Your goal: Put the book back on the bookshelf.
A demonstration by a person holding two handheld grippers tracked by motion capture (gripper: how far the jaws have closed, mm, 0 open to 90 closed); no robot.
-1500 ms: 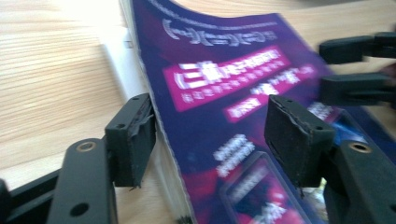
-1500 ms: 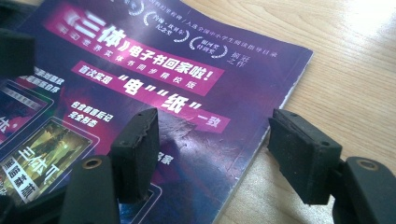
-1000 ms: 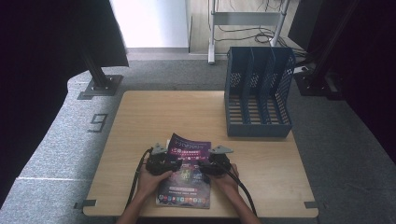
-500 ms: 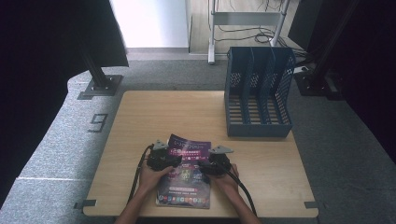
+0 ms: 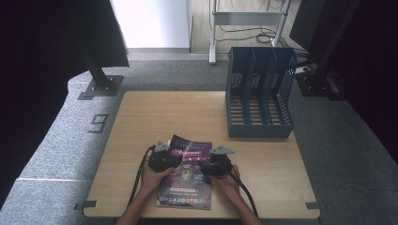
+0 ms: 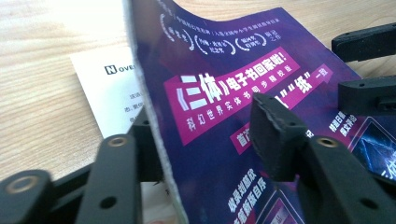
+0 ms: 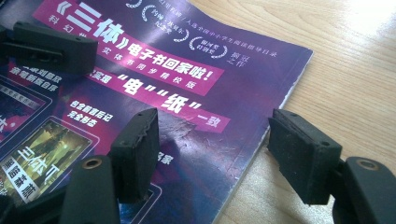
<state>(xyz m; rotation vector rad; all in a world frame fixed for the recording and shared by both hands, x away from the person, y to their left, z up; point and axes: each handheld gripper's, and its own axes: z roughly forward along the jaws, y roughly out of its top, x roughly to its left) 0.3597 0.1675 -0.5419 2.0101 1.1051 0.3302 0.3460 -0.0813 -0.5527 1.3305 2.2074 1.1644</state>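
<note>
Purple glossy magazine (image 5: 185, 176) barely started: left gripper (image 6: 205, 140) has been closing around its lifted edge, right gripper (image 7: 215, 149) open astride the spine; blue slotted file rack (image 5: 259, 93) empty.

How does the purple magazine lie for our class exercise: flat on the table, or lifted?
Partly lifted. In the left gripper view, the magazine has its left edge raised and curling between the jaws of the left gripper, with white paper showing beneath.

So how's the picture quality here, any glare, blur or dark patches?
High view: sharp table, black curtains at both sides, bright doorway washed out at top. Left gripper view: glare top left on the wood, magazine edge soft up close. Right gripper view: glare top right, print crisp, near jaws slightly blurred.
</note>
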